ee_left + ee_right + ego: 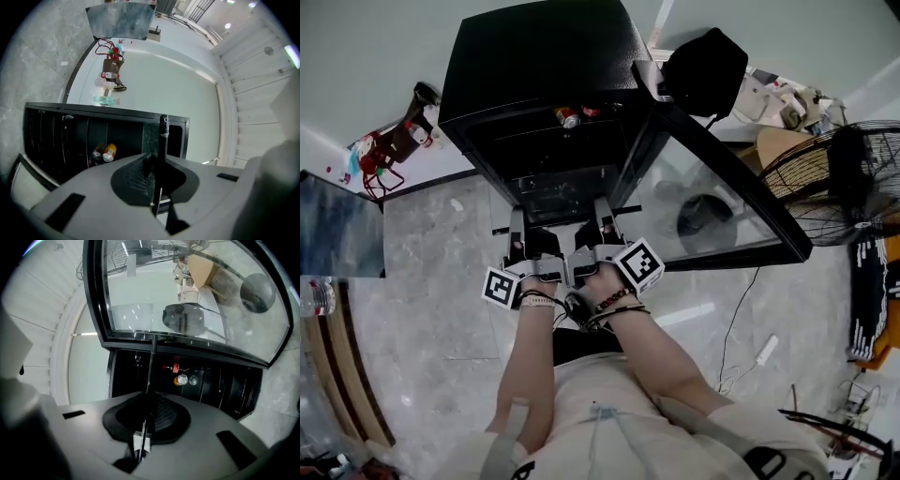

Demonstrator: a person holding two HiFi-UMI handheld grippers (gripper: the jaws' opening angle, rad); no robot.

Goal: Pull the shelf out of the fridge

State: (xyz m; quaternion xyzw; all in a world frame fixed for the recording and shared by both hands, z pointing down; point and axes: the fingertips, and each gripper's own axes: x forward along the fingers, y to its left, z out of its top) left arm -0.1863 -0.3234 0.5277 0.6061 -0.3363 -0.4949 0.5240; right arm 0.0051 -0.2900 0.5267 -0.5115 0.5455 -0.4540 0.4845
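Clamped shut on thin front edge of shelf (162, 135): left gripper (157, 186) and right gripper (144, 426), side by side. Shelf location: inside black fridge (534, 56), a level below the cans (569, 117), seen edge-on between both pairs of jaws. Glass door (717, 202) swung open to the right.

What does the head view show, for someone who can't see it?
The left gripper and right gripper, side by side, clamp the front of a shelf in an open black fridge. Its glass door stands open at the picture's right; cans sit at the back.
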